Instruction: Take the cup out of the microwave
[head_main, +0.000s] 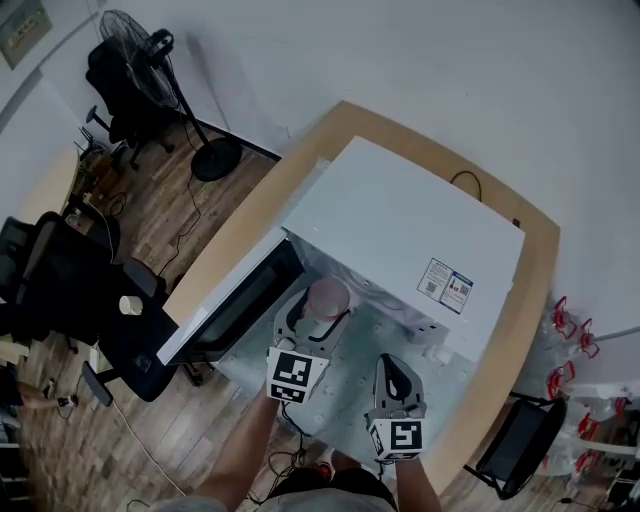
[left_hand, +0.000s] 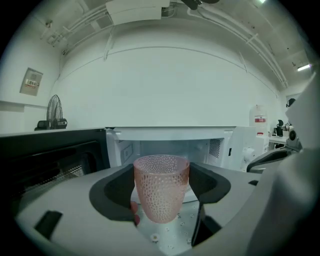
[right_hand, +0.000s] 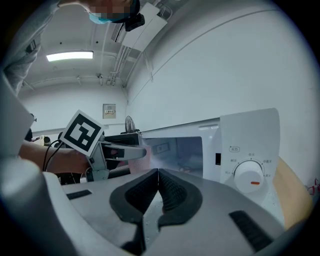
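Observation:
A pink dimpled cup (left_hand: 161, 180) stands upright between the jaws of my left gripper (left_hand: 162, 200), which is shut on it. In the head view the cup (head_main: 328, 294) and left gripper (head_main: 318, 312) are just in front of the open mouth of the white microwave (head_main: 400, 220). The microwave's door (head_main: 235, 300) is swung out to the left. My right gripper (head_main: 388, 362) hovers to the right, nearer me, over the white surface. Its jaws (right_hand: 157, 175) are shut with nothing between them. The right gripper view shows the left gripper's marker cube (right_hand: 82, 132) and the microwave dial (right_hand: 248, 175).
The microwave sits on a curved wooden table (head_main: 530, 300) against a white wall. A standing fan (head_main: 150, 60) and office chairs (head_main: 60, 270) are on the floor at left. A black chair (head_main: 515, 440) and red-handled items (head_main: 570, 320) are at right.

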